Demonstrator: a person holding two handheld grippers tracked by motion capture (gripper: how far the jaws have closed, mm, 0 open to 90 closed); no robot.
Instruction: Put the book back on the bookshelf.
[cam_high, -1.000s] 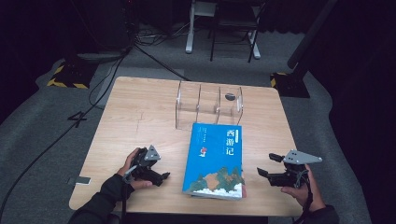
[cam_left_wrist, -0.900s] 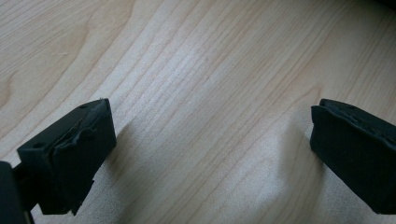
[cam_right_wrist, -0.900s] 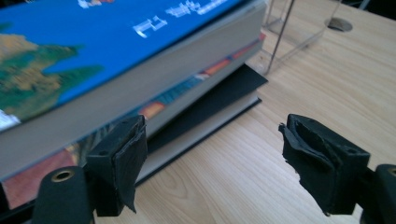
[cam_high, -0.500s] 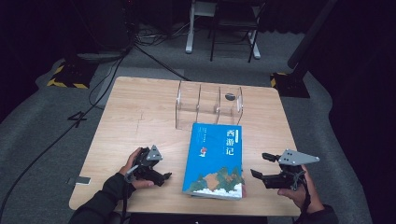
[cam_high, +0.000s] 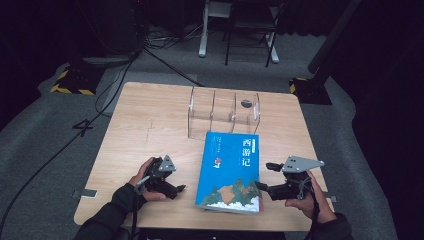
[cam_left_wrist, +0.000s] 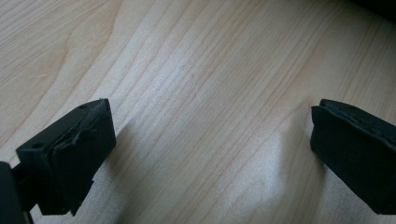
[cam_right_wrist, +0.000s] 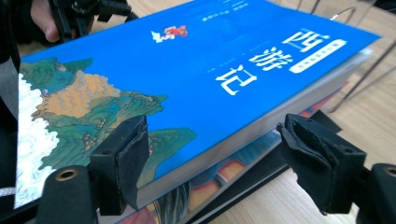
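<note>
Tabletop (cam_high: 150, 125): both grippers' fingers spread wide (right gripper (cam_right_wrist: 210, 154) straddling book (cam_right_wrist: 196, 70)), gripping nothing

Book (cam_right_wrist: 196, 60) far corner cut off at the top edge of right gripper view; small cover text too blurred to read; dark spot on clear rack (cam_high: 223, 107) unidentifiable.

Three cameras: one high, two riding our grippers.

From above our side we look forward and down over the table (cam_high: 150, 120). The left gripper view sits close over bare wood. The right gripper view faces the book (cam_right_wrist: 224, 60) near its edge, toward 9 o'clock; the high view shares the book (cam_high: 232, 167).
</note>
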